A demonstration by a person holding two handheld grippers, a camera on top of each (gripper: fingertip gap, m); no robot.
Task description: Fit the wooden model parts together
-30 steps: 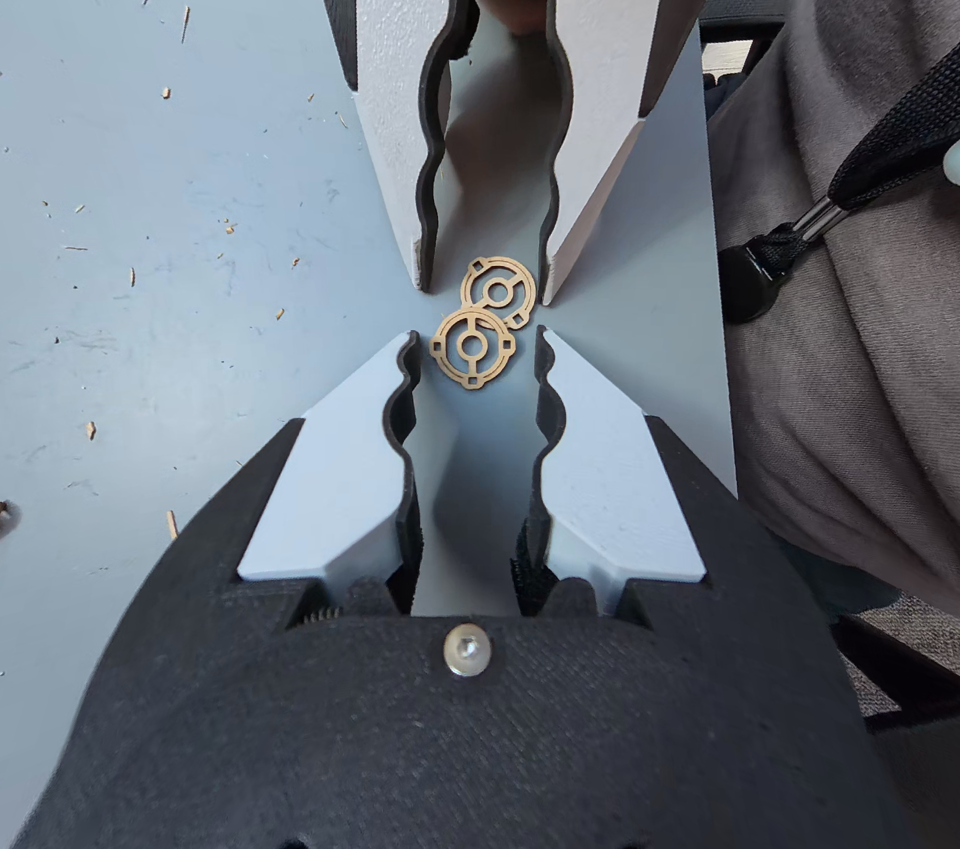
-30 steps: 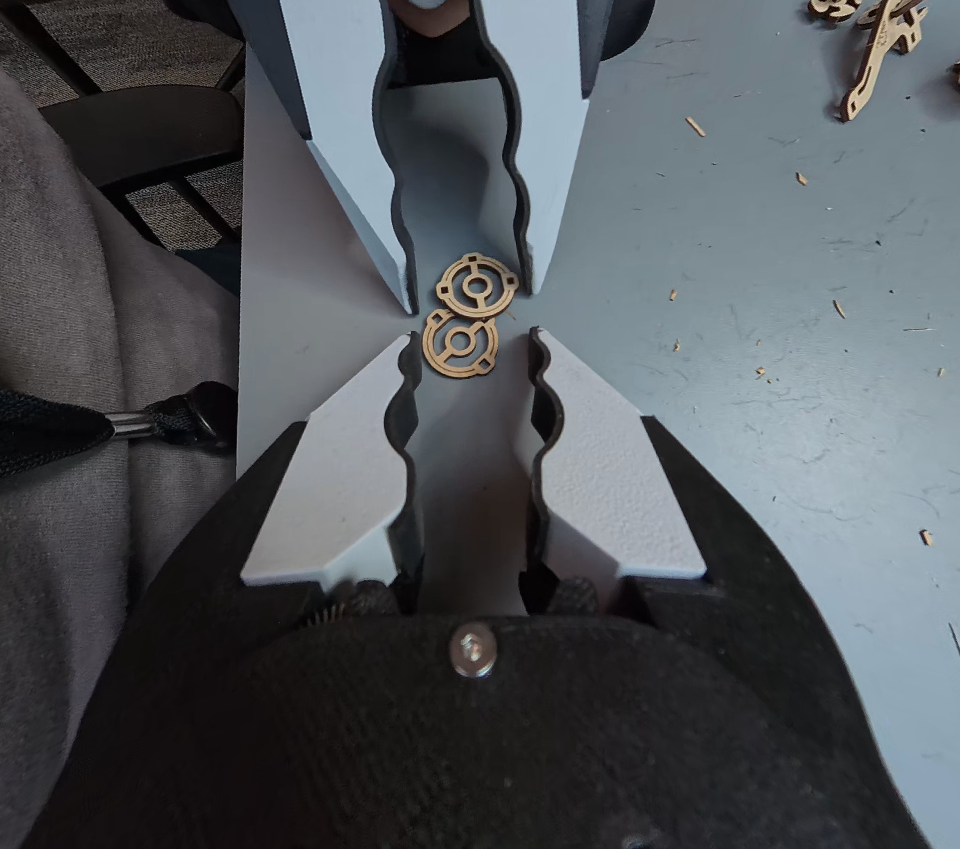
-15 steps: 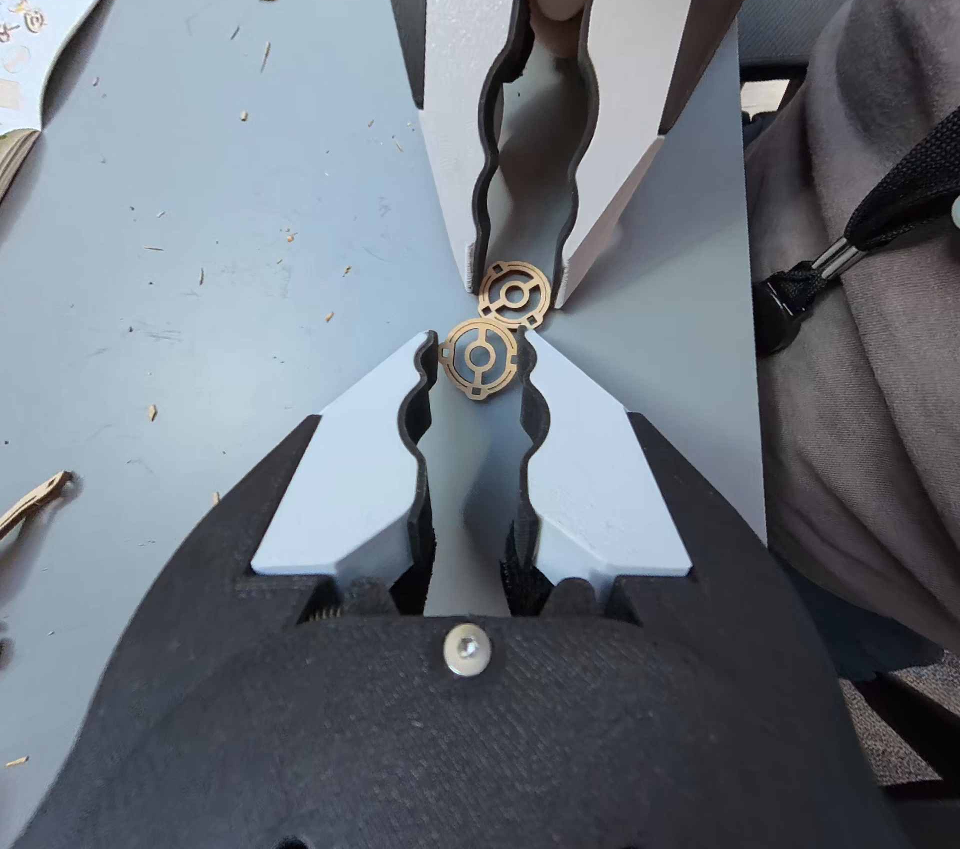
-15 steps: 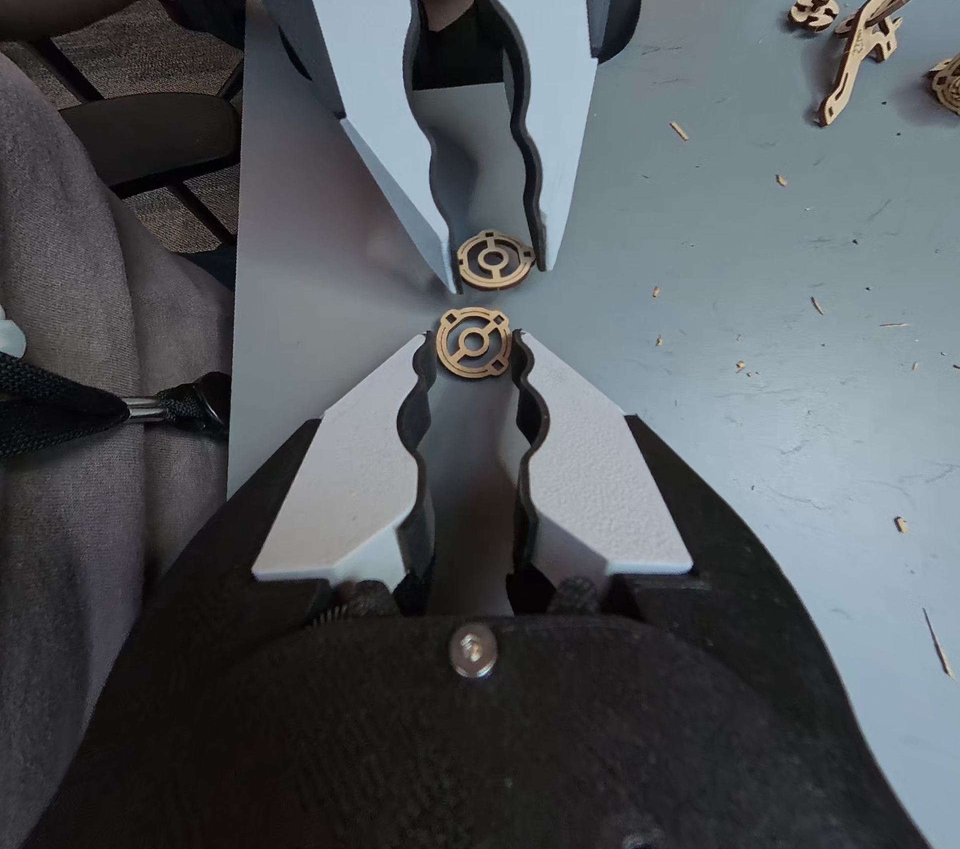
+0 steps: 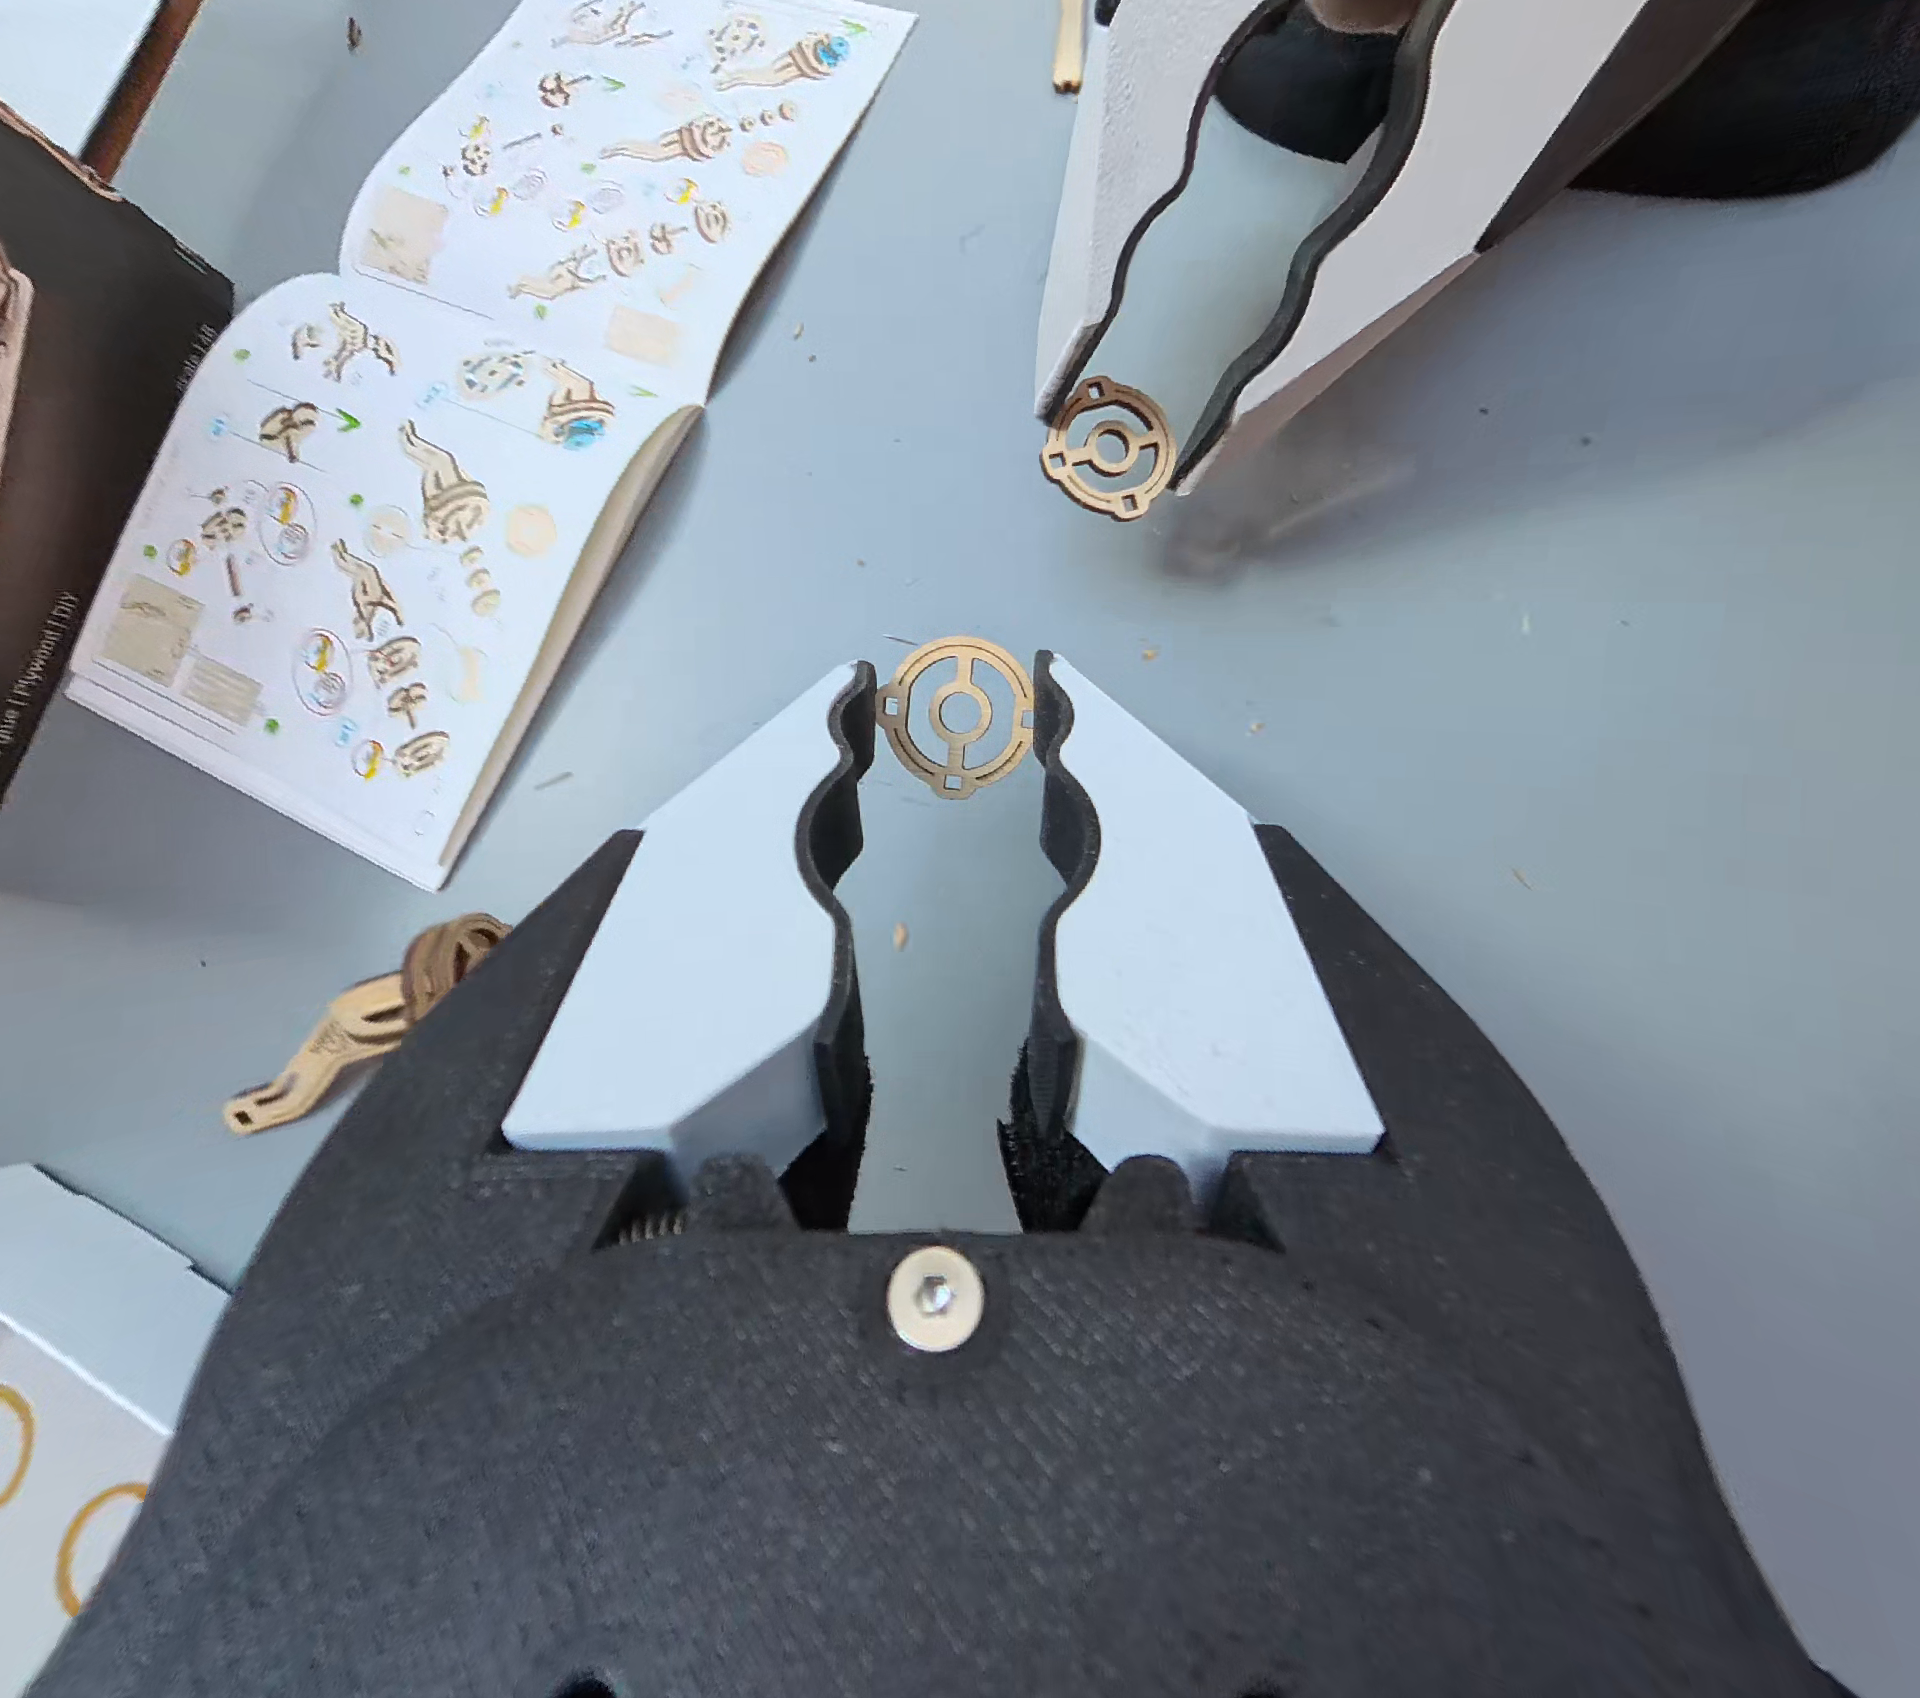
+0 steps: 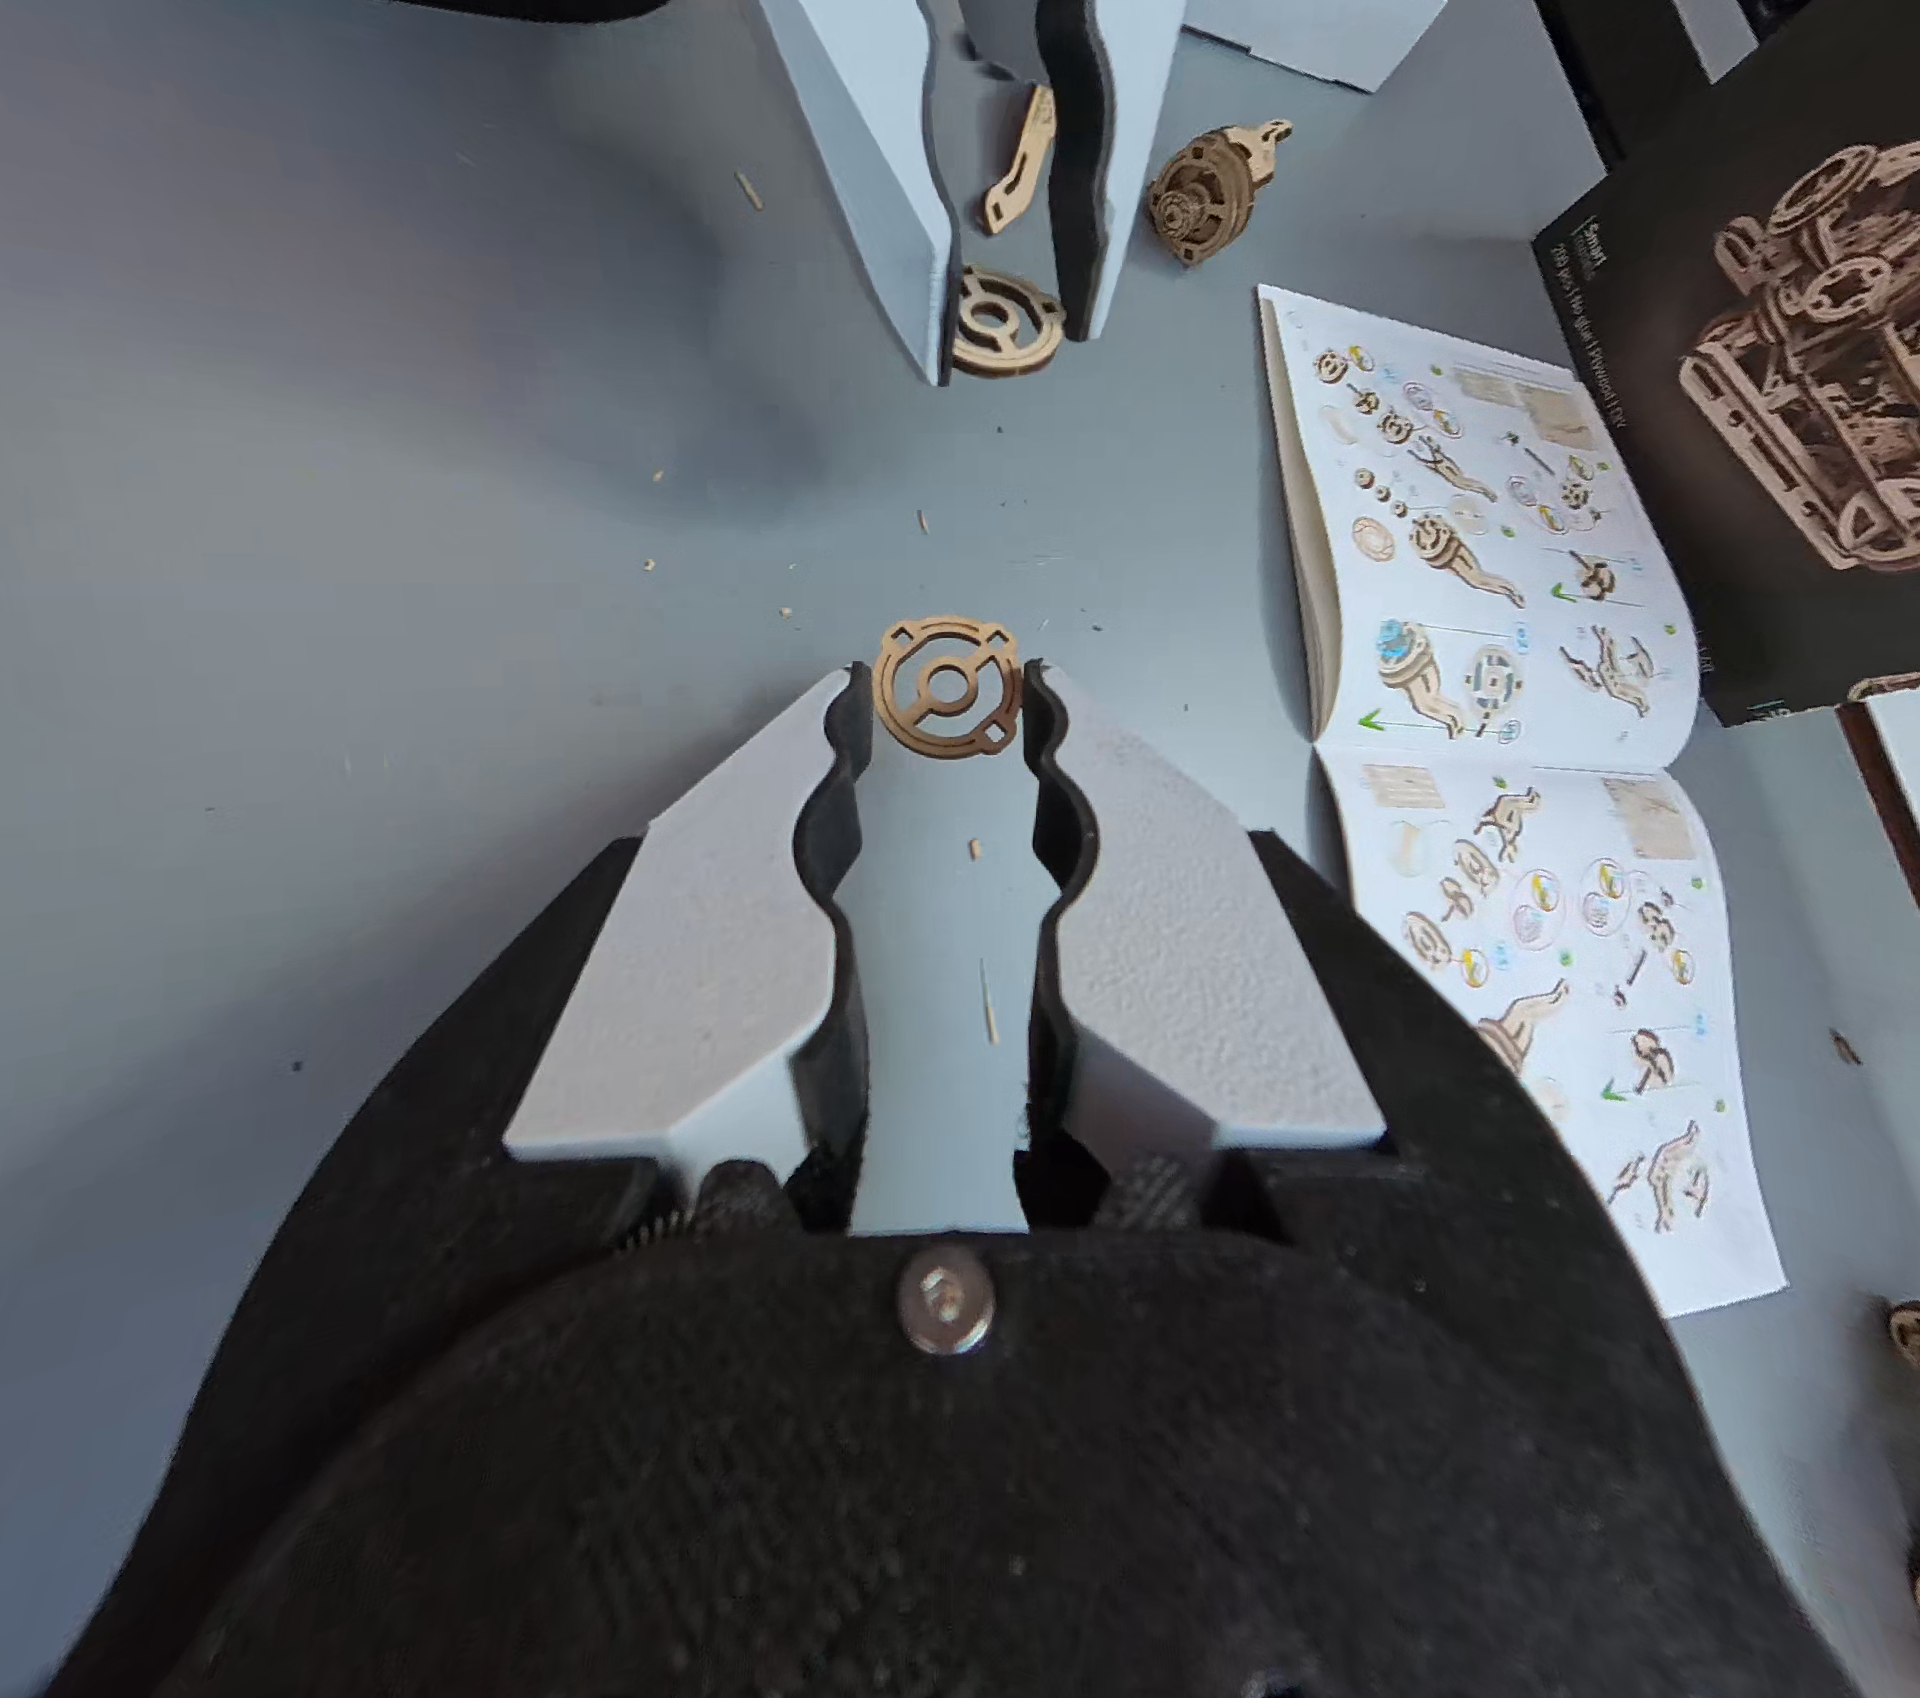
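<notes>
Grey tabletop (image 5: 1558,713), littered with wood splinters, carries an open instruction booklet (image 5: 499,360), a dark product box (image 6: 1766,401), a white carton (image 6: 1320,7) and several assembled wooden subassemblies (image 6: 1205,194). Above it, two claws face each other, well apart. The left claw (image 5: 956,713) is nearly closed, pinching a thin wooden ring disc (image 5: 956,716) by its rim at the very fingertips. The right claw (image 6: 945,692) is likewise narrowed onto a second, matching ring disc (image 6: 945,687), also held only at the tips; the same disc shows in the left wrist view (image 5: 1110,448).

Judged hazards: each disc is gripped edge-on across a small contact, so any squeeze or twist may pivot it in the pads, or flick it out onto the tabletop among the debris. The spokes look slender and may crack if the discs are pressed together misaligned. Because the two discs sit at differing rotations, tabs and notches may fail to mate unless one is turned first.
</notes>
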